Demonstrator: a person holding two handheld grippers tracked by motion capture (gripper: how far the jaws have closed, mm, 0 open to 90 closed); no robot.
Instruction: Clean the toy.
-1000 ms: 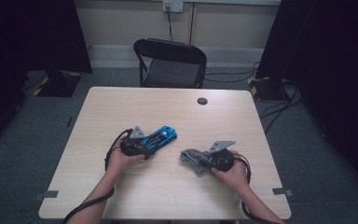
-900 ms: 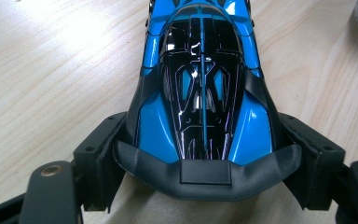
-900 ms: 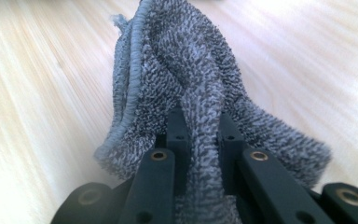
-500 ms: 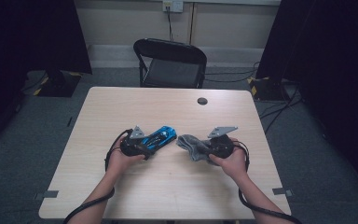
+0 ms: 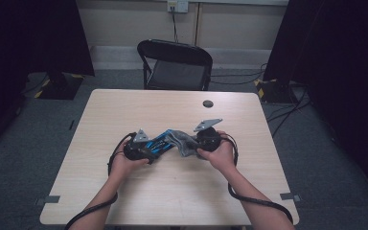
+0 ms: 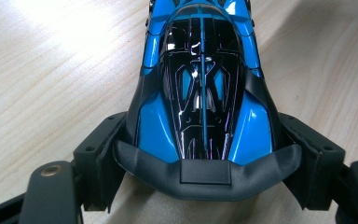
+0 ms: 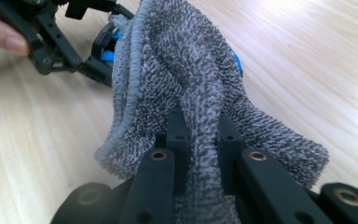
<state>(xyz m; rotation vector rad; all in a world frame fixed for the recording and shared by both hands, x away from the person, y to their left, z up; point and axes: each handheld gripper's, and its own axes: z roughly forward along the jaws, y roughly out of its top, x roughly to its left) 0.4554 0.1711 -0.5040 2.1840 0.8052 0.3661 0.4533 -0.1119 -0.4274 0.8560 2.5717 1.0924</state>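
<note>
A blue and black toy car [image 6: 200, 93] lies on the pale wood table [image 5: 182, 191], and my left gripper [image 6: 205, 161] is shut on its sides near the rear wing. In the high view this gripper [image 5: 146, 146] is left of centre, with the car [image 5: 157, 142] pointing right. My right gripper [image 7: 200, 135] is shut on a grey terry cloth [image 7: 177, 70], pinching a fold between its jaws. The cloth [image 5: 182, 143] drapes over the car's far end, between the two grippers. My right gripper [image 5: 199, 141] is just right of the cloth.
A small black round disc [image 5: 208, 103] sits on the table's far side. A black folding chair [image 5: 175, 64] stands behind the table. Dark curtains hang on both sides, and cables run across the floor at right [image 5: 278, 100].
My right gripper has carried the cloth left and a little away from the person, until it lies against the car's far end. The left gripper and car have hardly moved.
</note>
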